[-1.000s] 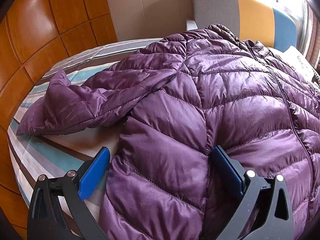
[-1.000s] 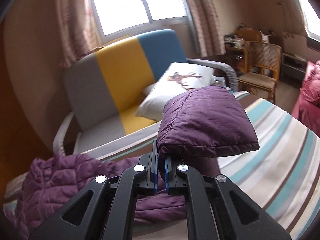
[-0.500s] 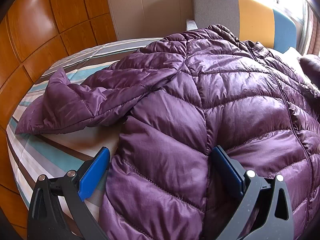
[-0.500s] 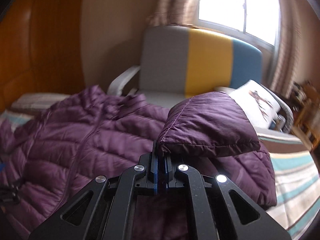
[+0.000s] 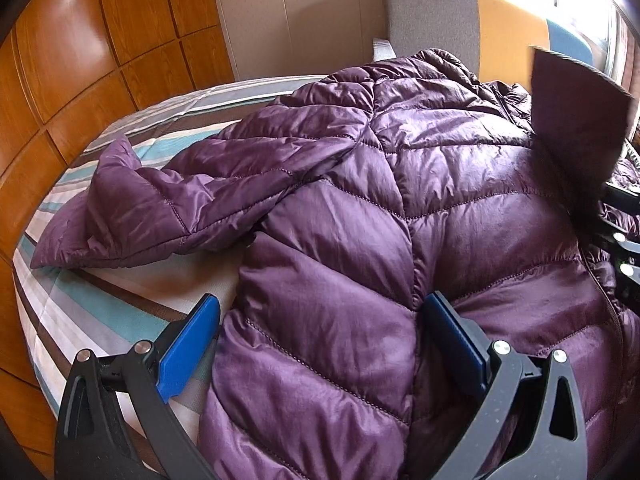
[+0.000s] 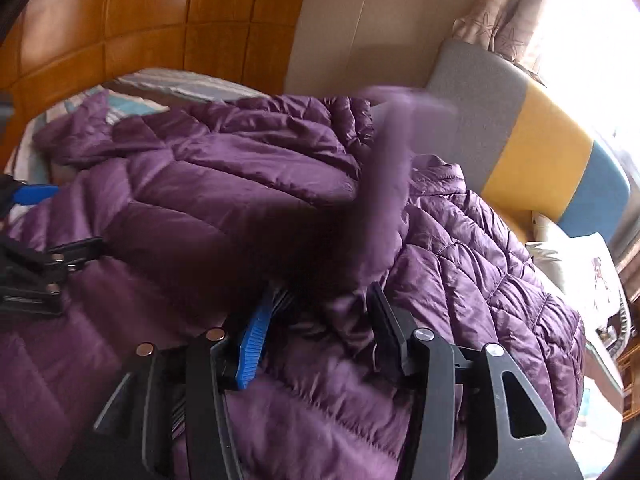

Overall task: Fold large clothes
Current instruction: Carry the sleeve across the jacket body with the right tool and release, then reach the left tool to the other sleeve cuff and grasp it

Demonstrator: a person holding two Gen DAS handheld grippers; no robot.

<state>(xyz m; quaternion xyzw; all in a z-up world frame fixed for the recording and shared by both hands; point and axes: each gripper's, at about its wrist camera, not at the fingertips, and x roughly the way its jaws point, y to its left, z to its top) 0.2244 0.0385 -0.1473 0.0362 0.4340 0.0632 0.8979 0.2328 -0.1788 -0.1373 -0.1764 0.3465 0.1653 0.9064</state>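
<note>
A purple quilted down jacket point(image 5: 392, 208) lies spread on a striped bed point(image 5: 92, 312); it also fills the right wrist view point(image 6: 208, 184). One sleeve point(image 5: 160, 204) lies stretched out to the left on the sheet. My left gripper point(image 5: 320, 332) is open, its fingers resting either side of the jacket's near hem. My right gripper point(image 6: 320, 320) is open over the jacket body. The other sleeve point(image 6: 392, 168) is blurred just above its jaws and shows in the left wrist view point(image 5: 576, 120) at the right, over the jacket body.
A wooden panelled headboard point(image 5: 72, 64) curves along the left. An armchair in grey, yellow and blue point(image 6: 532, 148) stands beyond the bed with a white pillow point(image 6: 576, 260) on it. A bright window is at the far right.
My right gripper swung left over the jacket carrying the sleeve end, then opened; the sleeve is now loose and blurred above the jacket. The left gripper has not moved.
</note>
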